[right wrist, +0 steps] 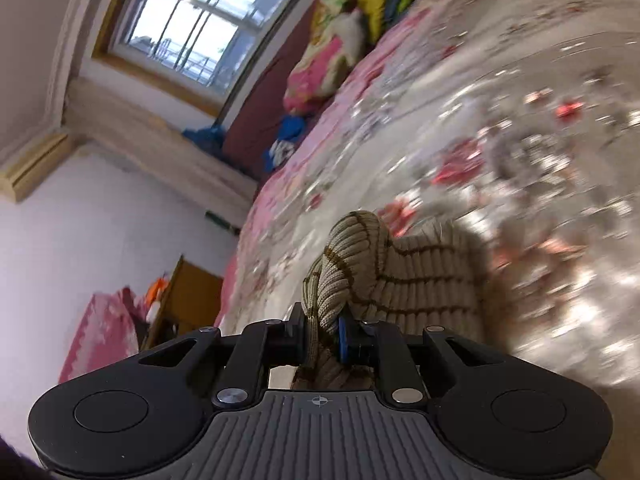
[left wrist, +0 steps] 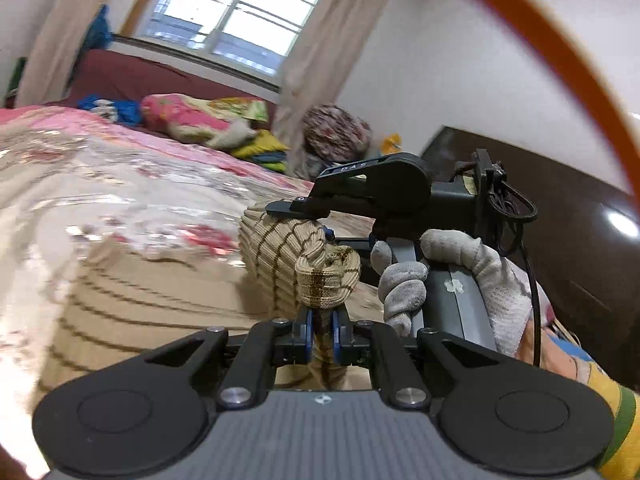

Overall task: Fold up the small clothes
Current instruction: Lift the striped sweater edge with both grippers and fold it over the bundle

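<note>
Both grippers, left gripper (left wrist: 321,338) and right gripper (right wrist: 326,336), have jaws clamped on a beige knit garment (left wrist: 280,256) above the floral bed (left wrist: 120,168); only the left view shows the gloved hand (left wrist: 424,276).

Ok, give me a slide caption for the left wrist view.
Left gripper and right gripper both pinch a beige striped knit garment above the floral bedspread.

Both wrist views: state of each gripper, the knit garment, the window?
left gripper: shut on the garment
right gripper: shut on the same garment
beige ribbed knit garment with brown stripes: bunched, partly lifted off the floral bedspread
barred window: cannot tell if open
</note>
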`<state>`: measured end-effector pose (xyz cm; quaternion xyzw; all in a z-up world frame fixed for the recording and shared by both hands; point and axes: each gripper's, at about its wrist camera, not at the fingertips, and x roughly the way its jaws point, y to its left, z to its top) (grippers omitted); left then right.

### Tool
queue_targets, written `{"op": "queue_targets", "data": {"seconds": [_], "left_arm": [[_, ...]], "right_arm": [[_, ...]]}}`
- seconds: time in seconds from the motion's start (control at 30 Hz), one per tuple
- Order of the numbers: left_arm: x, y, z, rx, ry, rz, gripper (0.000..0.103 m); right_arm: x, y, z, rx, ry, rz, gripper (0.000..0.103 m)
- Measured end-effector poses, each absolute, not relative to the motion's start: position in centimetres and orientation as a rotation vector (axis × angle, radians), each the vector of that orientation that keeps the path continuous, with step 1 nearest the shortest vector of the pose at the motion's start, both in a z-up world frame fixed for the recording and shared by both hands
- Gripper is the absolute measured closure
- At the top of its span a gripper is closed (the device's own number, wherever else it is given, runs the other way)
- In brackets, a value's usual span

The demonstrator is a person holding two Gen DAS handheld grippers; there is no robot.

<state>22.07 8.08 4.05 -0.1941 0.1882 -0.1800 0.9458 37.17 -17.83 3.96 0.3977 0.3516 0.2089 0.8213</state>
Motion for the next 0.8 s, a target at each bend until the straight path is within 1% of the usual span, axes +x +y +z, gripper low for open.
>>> {"op": "queue_targets", "data": {"seconds": [0.23,0.47,0.73,0.8], "left_arm": [[21.7,13.5,2.6,-0.437,0.417,-0.275,0.088],[21.7,17.3,0.2,-0.485,0.488,-0.216,0.088],[21.7,20.3,-2.1,-0.575,0.569,-0.167,0.088],[21.4,20.7,-2.1,-0.587,0.567,-0.16,0.087]], "right_arm": [[37.4,-9.3,3.4,0.725,0.805,0.494,0.087],[36.6,-2.4,2.1,0.516,0.851,0.505,0.087],[35.8,2.6,0.5,0.345,0.871,0.487,0.087],[35.8,3.4,0.4,0.319,0.878,0.49,0.085]]}}
